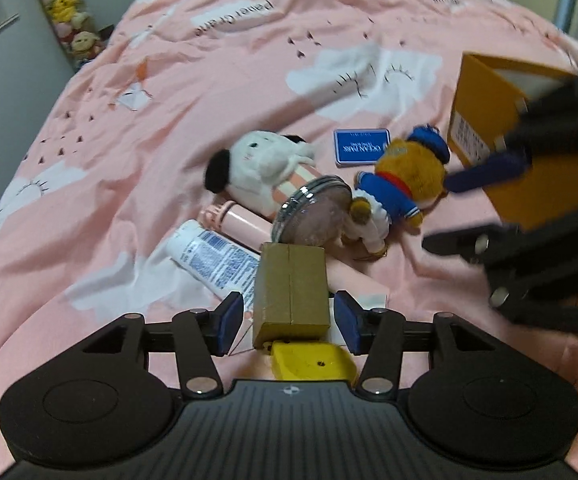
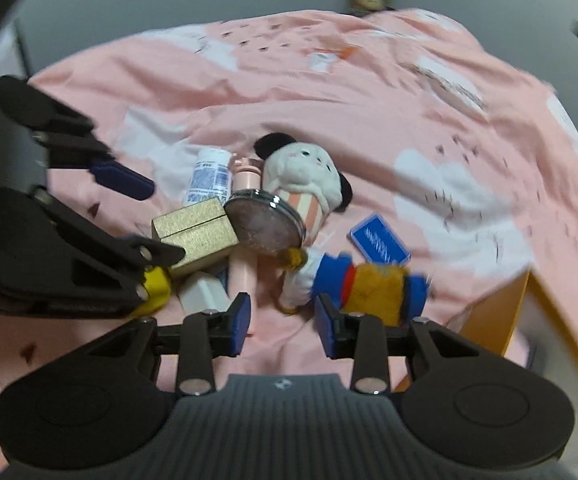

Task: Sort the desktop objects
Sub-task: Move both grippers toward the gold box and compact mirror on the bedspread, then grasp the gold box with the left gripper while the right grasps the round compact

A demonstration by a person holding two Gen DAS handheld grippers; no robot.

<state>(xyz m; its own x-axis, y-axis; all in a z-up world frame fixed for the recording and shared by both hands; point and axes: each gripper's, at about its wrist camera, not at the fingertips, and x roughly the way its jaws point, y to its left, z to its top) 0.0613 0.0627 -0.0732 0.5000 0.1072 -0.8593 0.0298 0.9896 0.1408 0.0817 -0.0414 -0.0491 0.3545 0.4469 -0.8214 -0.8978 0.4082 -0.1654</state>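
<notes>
A pile of objects lies on a pink bedspread. My left gripper is open, its blue pads on either side of a gold box without touching it. A yellow object lies just below the box. A white tube, a pink bottle, a round mirror compact, a white plush, an orange sailor plush and a blue card box lie beyond. My right gripper is open and empty, just short of the sailor plush.
An orange cardboard box stands open at the right of the pile; it also shows in the right wrist view. A column of stuffed toys stands by the far wall. The bedspread stretches wide beyond the pile.
</notes>
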